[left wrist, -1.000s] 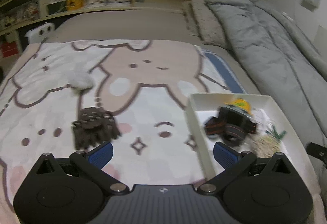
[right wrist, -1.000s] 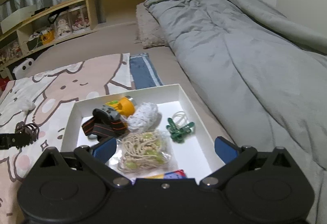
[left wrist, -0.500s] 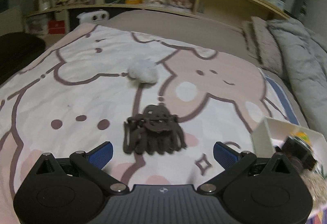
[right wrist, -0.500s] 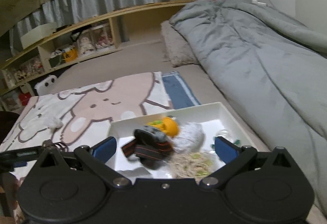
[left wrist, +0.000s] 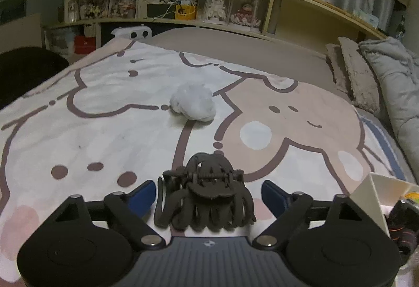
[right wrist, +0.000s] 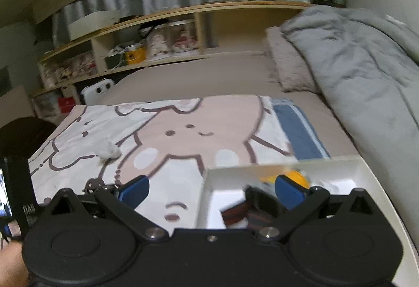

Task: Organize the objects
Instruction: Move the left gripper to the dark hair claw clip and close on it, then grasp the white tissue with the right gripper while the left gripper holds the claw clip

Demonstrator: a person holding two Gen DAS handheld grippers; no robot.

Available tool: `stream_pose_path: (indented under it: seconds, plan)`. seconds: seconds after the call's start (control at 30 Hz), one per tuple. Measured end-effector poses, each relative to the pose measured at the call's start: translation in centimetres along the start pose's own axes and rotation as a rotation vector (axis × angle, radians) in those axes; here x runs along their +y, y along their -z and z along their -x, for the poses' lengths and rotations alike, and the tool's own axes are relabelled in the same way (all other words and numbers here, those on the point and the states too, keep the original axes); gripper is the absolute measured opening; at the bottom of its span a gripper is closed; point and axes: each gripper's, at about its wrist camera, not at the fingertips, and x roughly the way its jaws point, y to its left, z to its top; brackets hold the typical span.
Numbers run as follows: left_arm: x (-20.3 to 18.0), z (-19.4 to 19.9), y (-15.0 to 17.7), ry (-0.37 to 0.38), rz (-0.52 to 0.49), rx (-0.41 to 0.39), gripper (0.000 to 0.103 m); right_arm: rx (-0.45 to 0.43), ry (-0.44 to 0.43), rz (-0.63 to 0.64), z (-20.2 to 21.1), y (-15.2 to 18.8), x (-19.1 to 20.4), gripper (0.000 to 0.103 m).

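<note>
1. Blanket [left wrist: 110, 129] with a cartoon print covers the bed's left side; its left edge drops off beside a dark rounded shape [left wrist: 23, 72], with open printed cloth between.
2. Left gripper [left wrist: 208, 194] has just been closing; its blue pads stand either side of a dark hair claw clip [left wrist: 207, 198] lying on the blanket, small gaps showing, not yet pressing.
3. A crumpled white wad [left wrist: 193, 103] lies farther off, well apart from the clip.
4. Right gripper [right wrist: 210, 188] is wide open and holds nothing, hovering over the near left wall of the white box [right wrist: 366, 169].
5. Only the right view shows the box's inside, blurred: a yellow thing [right wrist: 297, 177] and a dark strapped thing [right wrist: 251, 205].
6. Right of the box lies a grey duvet [right wrist: 366, 72]; a wooden shelf [left wrist: 301, 1] closes the far side.
</note>
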Motion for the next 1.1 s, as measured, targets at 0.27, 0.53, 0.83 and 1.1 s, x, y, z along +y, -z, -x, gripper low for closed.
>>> stream_pose_path:
  seconds: [0.27,0.53,0.83,1.1]
  plan:
    - [-0.2,-0.9,0.4,-0.009,-0.042,-0.023,0.076,-0.003,-0.083,0.083,-5.7,-3.5,4.0,0.103]
    - [-0.3,-0.6,0.6,-0.024,-0.044,-0.062,0.070,0.042,-0.141,0.200,-11.3,-6.1,8.0,0.103]
    - [2.3,-0.2,-0.7,-0.123,0.096,-0.128,0.070,0.117,-0.237,0.253,-16.0,-7.3,12.2,0.103]
    - [4.7,0.4,-1.8,-0.202,0.223,-0.184,0.070,0.177,-0.301,0.301,-19.3,-6.8,16.6,0.097]
